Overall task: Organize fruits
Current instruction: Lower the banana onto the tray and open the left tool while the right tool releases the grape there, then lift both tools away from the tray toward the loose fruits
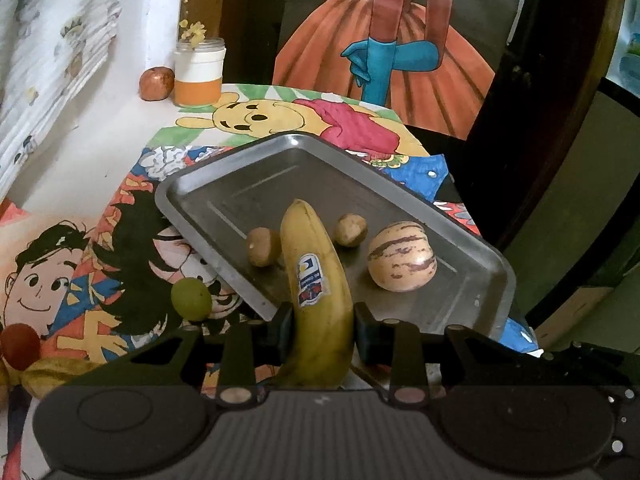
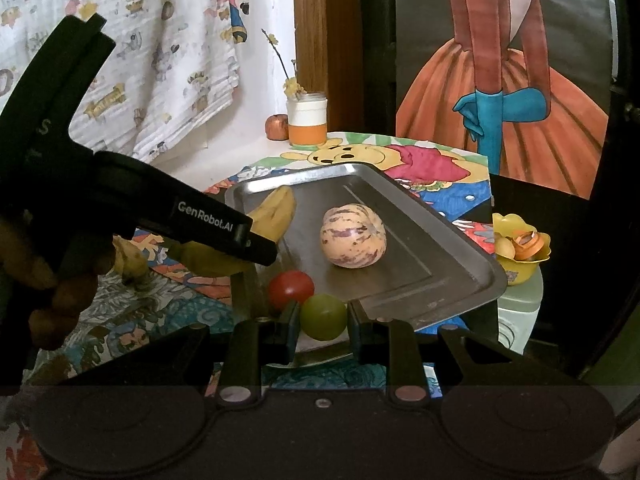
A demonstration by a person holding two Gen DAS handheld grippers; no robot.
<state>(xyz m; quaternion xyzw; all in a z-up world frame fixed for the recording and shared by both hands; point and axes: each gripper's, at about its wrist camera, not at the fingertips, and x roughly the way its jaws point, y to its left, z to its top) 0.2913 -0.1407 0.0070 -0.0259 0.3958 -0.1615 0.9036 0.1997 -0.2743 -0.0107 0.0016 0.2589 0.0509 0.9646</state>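
My left gripper (image 1: 322, 330) is shut on a yellow banana (image 1: 314, 276) with a sticker, held over the near edge of a metal tray (image 1: 248, 168). In the tray lie a striped cream melon (image 1: 402, 256) and two small brown fruits (image 1: 263, 247) (image 1: 351, 230). My right gripper (image 2: 323, 330) is shut on a green round fruit (image 2: 323, 316) at the tray's (image 2: 460, 256) near edge. A red tomato (image 2: 291, 288) sits just behind it. The banana (image 2: 276, 212) and melon (image 2: 353, 236) show there too. The left gripper's body hides the tray's left side in the right wrist view.
A white and orange jar (image 1: 200, 72) and a reddish fruit (image 1: 157, 83) stand at the back by the wall. A green fruit (image 1: 191, 299) and a red one (image 1: 19, 346) lie on the patterned cloth at left. A yellow bowl (image 2: 520, 252) stands right of the tray.
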